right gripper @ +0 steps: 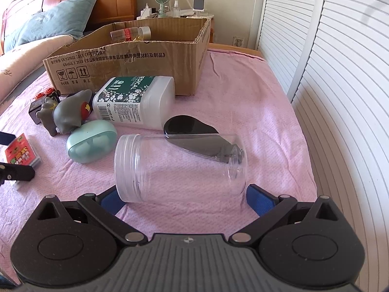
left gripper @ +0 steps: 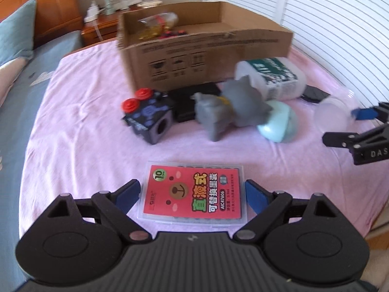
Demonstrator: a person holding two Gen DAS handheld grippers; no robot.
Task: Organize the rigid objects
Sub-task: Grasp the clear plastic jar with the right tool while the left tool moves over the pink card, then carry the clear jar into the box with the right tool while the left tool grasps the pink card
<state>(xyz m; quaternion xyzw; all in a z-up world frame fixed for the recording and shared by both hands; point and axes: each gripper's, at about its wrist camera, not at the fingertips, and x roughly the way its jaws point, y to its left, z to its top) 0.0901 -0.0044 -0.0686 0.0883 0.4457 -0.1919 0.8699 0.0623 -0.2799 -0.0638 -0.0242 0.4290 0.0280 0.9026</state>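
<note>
Pink towelling cloth (right gripper: 243,102) covers the bed where I work, with a wooden headboard and teal pillow at the far end and white louvred doors along the right. On the cloth stands an open cardboard box (left gripper: 209,56), my collecting bin by the look of it; a small clear bottle (right gripper: 131,33) already lies inside. Loose things lie in front of the box: a white tub with a green label (right gripper: 133,99) on its side, a clear plastic jar (right gripper: 180,168) on its side, a grey toy animal (left gripper: 226,107) tipped over, a mint green oval case (right gripper: 91,143), a black cube with red knobs (left gripper: 148,112), and a flat black item (right gripper: 192,126) behind the jar. Nearest my left hand is a flat clear case with a red label (left gripper: 194,194). My left tongs (left gripper: 193,196) straddle that case, blue pads just beside its long edges, wide but not visibly pressing it, so nothing is held. My right tongs (right gripper: 181,198) stand wide open and empty, the clear jar lying between and just ahead of the pads. I judge the step in hand is picking up the red case. Next I must close on its edges squarely, since it lies flat on soft cloth and may slip, then lift and carry it over the box wall
</note>
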